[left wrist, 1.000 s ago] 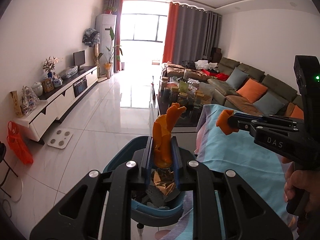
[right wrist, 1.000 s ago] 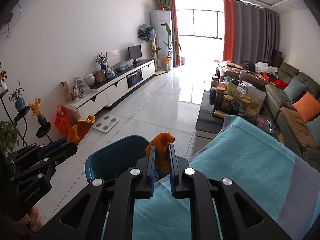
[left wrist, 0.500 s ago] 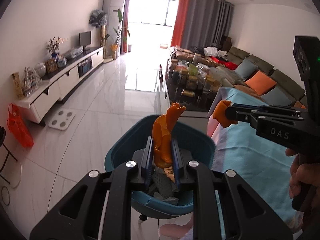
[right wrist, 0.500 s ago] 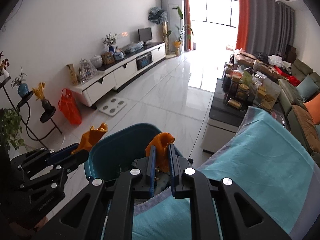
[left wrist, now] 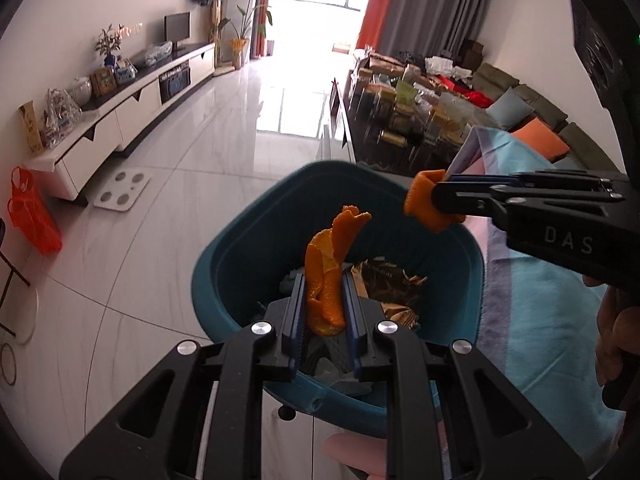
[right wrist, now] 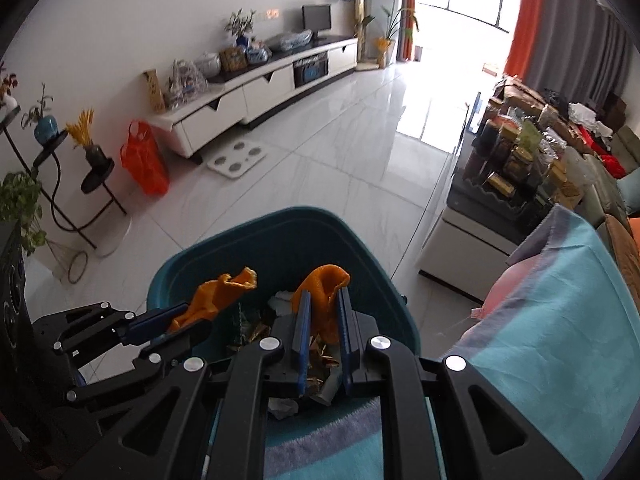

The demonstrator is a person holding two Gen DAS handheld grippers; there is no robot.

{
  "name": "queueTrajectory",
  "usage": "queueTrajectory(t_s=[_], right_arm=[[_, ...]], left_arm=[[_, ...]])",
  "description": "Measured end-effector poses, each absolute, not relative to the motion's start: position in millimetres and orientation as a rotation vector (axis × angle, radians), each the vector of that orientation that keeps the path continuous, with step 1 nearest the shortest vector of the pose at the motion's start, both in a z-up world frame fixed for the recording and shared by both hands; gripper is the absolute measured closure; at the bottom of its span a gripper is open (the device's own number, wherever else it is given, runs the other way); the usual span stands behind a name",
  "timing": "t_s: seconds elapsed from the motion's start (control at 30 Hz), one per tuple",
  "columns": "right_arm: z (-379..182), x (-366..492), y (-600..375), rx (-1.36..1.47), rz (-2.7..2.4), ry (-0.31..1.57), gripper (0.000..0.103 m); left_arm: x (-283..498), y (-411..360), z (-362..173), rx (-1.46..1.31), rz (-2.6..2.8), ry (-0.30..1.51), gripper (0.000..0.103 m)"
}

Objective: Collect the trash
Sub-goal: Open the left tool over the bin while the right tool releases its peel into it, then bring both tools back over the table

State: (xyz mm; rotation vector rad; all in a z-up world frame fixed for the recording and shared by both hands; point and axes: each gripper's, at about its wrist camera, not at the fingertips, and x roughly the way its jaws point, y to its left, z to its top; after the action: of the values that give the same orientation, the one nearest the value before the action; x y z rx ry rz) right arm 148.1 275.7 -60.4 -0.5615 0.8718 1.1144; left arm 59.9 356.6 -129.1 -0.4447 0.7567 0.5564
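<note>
My left gripper point(left wrist: 323, 284) is shut on a long orange peel point(left wrist: 330, 264) and holds it over the teal trash bin point(left wrist: 240, 264). My right gripper point(right wrist: 323, 300) is shut on a second orange peel point(right wrist: 322, 288), also above the bin point(right wrist: 188, 264). The right gripper shows in the left wrist view point(left wrist: 444, 200) with its peel point(left wrist: 424, 204) over the bin's far rim. The left gripper shows in the right wrist view point(right wrist: 176, 320) with its peel point(right wrist: 218, 292). Crumpled wrappers and paper point(left wrist: 384, 284) lie inside the bin.
A table with a turquoise cloth point(right wrist: 560, 320) stands right of the bin. A dark coffee table with jars point(left wrist: 400, 128) lies beyond. A white TV cabinet point(right wrist: 256, 92), a bathroom scale point(right wrist: 236, 158), an orange bag point(right wrist: 144, 164) and plant stands point(right wrist: 48, 184) line the left wall.
Both grippers have tilted down and moved over the bin, each still holding its peel. The bin's inside now shows under both.
</note>
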Motion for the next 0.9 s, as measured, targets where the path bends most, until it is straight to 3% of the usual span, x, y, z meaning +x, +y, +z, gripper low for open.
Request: queueTrajectory(t_s=[0.3,0.37,0.4,0.67,0.83,0.9], right_arm=[[-74.0,154.2,291.4,-0.586,1.105,0.917,0.082],[-73.7,157.5,289.2,-0.570,1.103,0.920,0.068],[-72.6,158.3,288.8,-0.565,1.101,0.914,0.068],[-55.9,164.6,273.4,-0.514,1.090,0.873,0.067],[-33.4,166.1,254.5,-0.476,1.068,0.810,0.051],[-25.3,165.2,246.8,-0.468,1.055,0.786,0.044]], left_arm=[[80.5,364.7,-144.5,-0.452,0.564,0.784,0.083],[82.4,365.7,-144.9,-0.457,0.567,0.782,0.082],[80.4,365.3,-144.8,-0.457,0.571,0.778,0.082],[61.2,363.4,-132.5,-0.465,0.609,0.727,0.070],[48.3,358.3,-105.9,-0.432,0.619,0.661,0.061],[45.2,354.1,-93.7,-0.417,0.615,0.634,0.053]])
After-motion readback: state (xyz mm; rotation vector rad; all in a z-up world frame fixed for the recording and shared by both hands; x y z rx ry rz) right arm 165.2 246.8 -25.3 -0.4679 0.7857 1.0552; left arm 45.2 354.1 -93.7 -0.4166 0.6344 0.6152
